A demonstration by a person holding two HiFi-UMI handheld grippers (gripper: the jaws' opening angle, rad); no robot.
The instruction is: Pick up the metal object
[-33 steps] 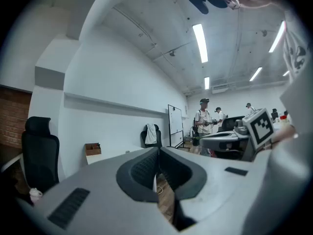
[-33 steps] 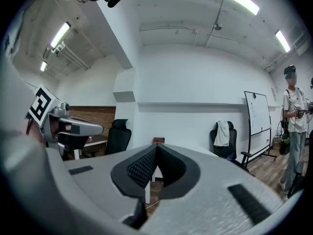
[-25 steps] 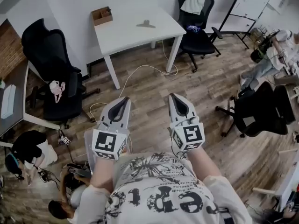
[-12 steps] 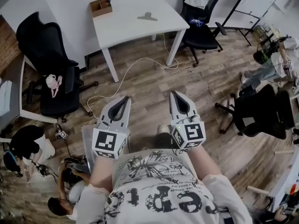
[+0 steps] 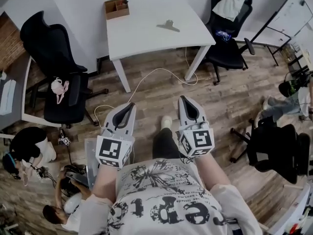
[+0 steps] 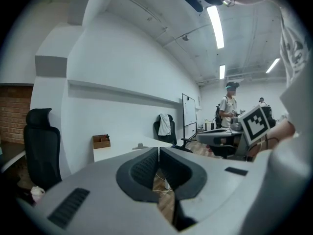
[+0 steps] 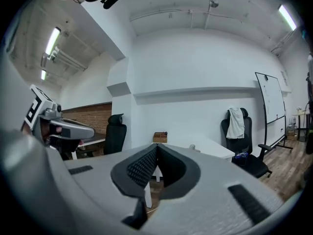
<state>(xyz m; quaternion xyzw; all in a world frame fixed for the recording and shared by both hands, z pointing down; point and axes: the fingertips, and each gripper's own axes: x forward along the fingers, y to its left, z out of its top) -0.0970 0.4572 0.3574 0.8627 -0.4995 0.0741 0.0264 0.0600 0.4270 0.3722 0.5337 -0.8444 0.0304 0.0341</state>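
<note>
A small grey metal object (image 5: 168,25) lies on the white table (image 5: 146,33) far ahead of me; it shows small in the left gripper view (image 6: 140,145) and in the right gripper view (image 7: 192,148). My left gripper (image 5: 130,105) and right gripper (image 5: 181,99) are held side by side close to my body, over the wooden floor and well short of the table. Both are shut with their jaws touching and nothing between them. The left gripper's tips (image 6: 159,149) and the right gripper's tips (image 7: 157,146) point toward the table.
A brown cardboard box (image 5: 117,7) sits at the table's back left corner. Black office chairs stand left (image 5: 58,72) and right (image 5: 230,38) of the table, another at the right edge (image 5: 274,148). A white cable (image 5: 151,72) trails over the floor. People sit at the lower left.
The view has moved forward and right: the table and metal object now sit nearer the middle top. Both grippers keep their place before my body, still shut.
</note>
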